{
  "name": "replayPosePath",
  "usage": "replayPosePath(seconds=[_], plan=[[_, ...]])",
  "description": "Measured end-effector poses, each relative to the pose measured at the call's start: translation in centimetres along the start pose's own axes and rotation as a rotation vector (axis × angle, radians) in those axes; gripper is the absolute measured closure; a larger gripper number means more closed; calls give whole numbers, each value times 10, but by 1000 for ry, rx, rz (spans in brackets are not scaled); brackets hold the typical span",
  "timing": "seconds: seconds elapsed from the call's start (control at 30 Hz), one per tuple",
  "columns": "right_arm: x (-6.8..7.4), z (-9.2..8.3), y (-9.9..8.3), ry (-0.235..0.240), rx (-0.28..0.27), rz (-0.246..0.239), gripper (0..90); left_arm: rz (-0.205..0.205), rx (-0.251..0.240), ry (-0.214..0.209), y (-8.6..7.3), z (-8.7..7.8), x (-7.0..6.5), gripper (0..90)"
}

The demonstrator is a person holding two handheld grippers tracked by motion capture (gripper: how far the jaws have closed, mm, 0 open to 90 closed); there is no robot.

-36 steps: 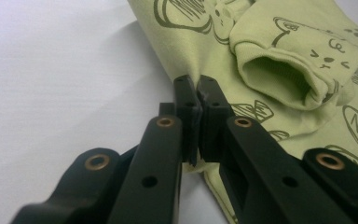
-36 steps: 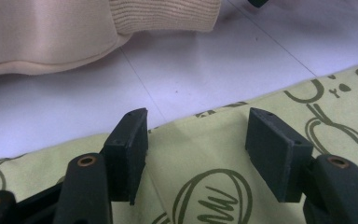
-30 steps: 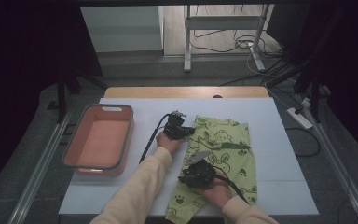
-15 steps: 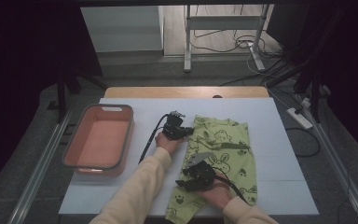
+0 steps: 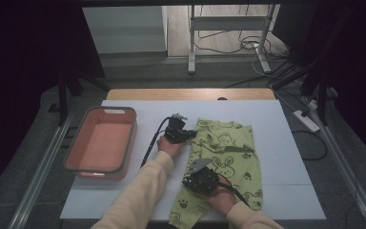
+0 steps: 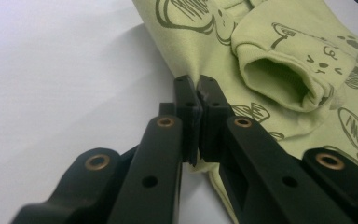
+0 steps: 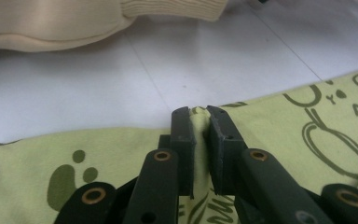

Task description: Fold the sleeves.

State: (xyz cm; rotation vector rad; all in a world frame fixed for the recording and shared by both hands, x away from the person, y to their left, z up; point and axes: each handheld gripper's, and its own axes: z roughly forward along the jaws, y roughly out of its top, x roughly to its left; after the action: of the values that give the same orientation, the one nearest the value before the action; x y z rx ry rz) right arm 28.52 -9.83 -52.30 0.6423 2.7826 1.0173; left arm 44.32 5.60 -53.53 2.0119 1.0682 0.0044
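A light green child's top [image 5: 231,155] with dark bunny prints lies flat on the white table [image 5: 290,124]. My left gripper [image 5: 191,136] sits at its upper left corner. In the left gripper view its jaws [image 6: 196,86] are shut on the cloth's edge [image 6: 186,51], beside an open sleeve cuff [image 6: 284,79]. My right gripper [image 5: 188,181] rests on the garment's lower left edge. Its jaws [image 7: 199,114] have just been closing and now pinch a small ridge of green cloth [image 7: 270,121].
An orange-pink bin [image 5: 133,138] stands at the table's left. The person's cream-sleeved left forearm [image 7: 74,23] lies across the table just past the right gripper. Bare table [image 5: 290,191] stretches right of the garment. Cables and a stand leg [image 5: 190,47] are on the floor beyond.
Both hands stay where they were. The right gripper's pose shifts slightly at the garment's left edge; the garment lies as before.
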Motion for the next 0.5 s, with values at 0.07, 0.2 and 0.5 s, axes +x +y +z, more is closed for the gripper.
replayPosePath(seconds=[0.07,0.2,0.5], plan=[[3,-1,2,12,-12,-22,812,-10,-5,6,-3,-3,2,874],[10,-3,6,35,-42,-46,812,-18,-6,22,-8,-12,5,874],[25,2,14,92,-60,-87,812,-42,-17,52,-25,-36,11,875]])
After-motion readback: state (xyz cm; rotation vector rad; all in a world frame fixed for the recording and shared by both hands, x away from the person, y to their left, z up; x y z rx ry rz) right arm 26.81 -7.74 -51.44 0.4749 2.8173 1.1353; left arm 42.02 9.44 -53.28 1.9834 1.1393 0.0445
